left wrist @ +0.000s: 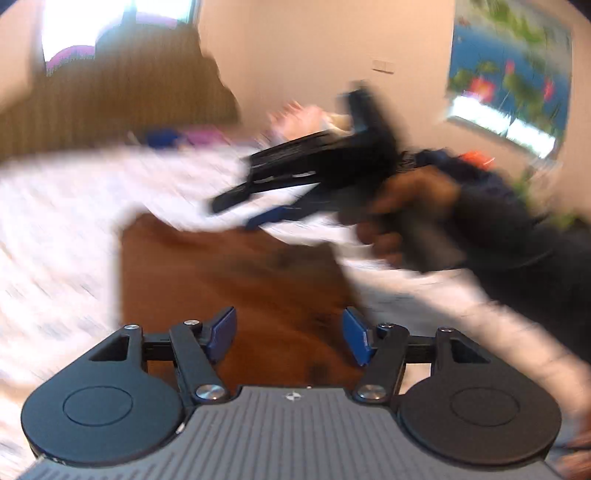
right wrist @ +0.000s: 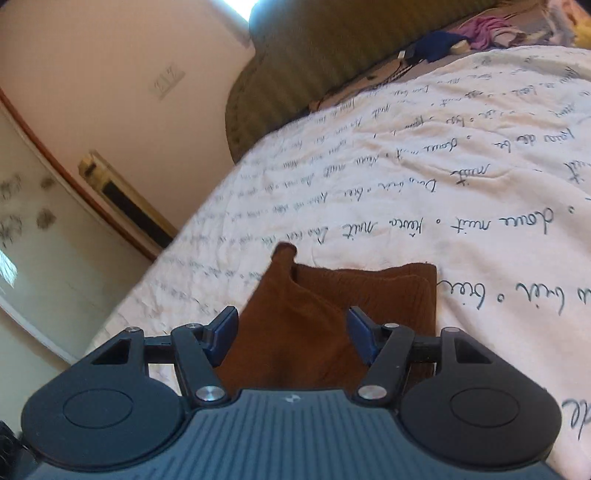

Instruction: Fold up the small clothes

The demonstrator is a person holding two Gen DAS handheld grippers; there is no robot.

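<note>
A brown cloth (right wrist: 325,317), folded, lies on a white bedspread (right wrist: 424,177) printed with handwriting. The left gripper (left wrist: 289,334) hovers over the cloth with its blue fingers apart, holding nothing. The right gripper (right wrist: 291,332), fingers also spread and empty, hangs above the same cloth. A headboard (right wrist: 325,55) stands behind.

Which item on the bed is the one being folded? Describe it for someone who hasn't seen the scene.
Find the white bedspread printed with black cursive script. On it lies a rust-brown garment, partly folded, just ahead of the open right tongs. It is the only solid brown piece; the other clothes are piled by the headboard.
</note>
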